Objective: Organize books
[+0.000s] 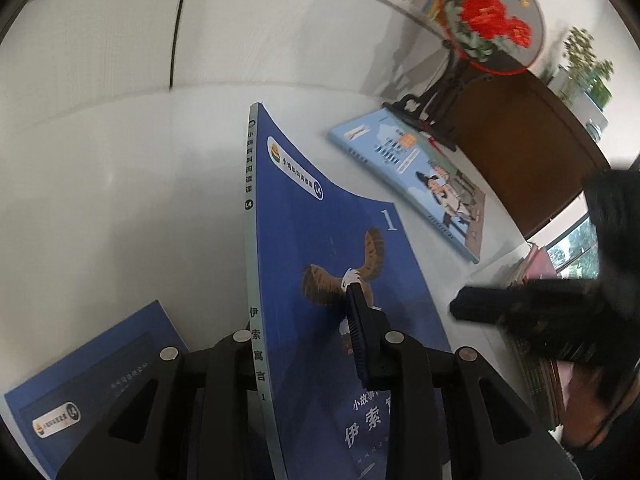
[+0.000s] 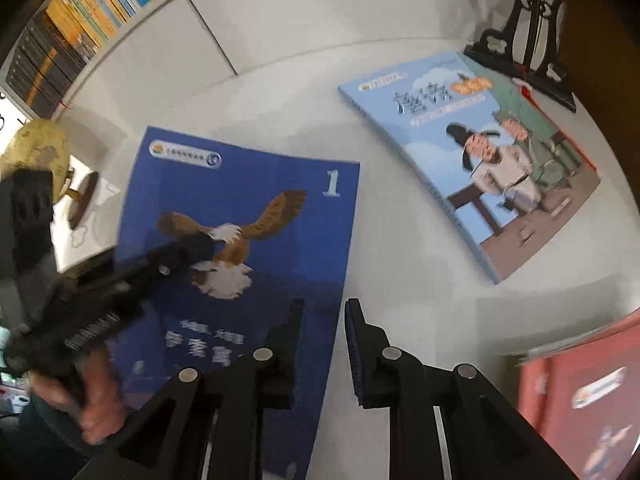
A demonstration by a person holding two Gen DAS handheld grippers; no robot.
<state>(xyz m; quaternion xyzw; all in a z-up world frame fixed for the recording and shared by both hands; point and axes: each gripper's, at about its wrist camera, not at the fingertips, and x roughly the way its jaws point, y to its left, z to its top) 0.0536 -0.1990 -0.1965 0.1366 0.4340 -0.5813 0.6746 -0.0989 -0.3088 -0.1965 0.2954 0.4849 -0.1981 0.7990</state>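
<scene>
Each fisheye view looks forward and steeply down along its own hand-held gripper, close above the white counter (image 1: 120, 200). Both views share the blue eagle book (image 1: 320, 240), the light-blue book (image 2: 480, 152) and the dark stand (image 2: 520, 60).

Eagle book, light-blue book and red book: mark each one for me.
Eagle book (image 2: 256, 184): right wrist view, on the blue cover above the eagle.
Light-blue book (image 2: 432, 120): right wrist view, on the cover's sky area.
Red book (image 2: 580, 392): right wrist view, on the front cover at lower right.
</scene>
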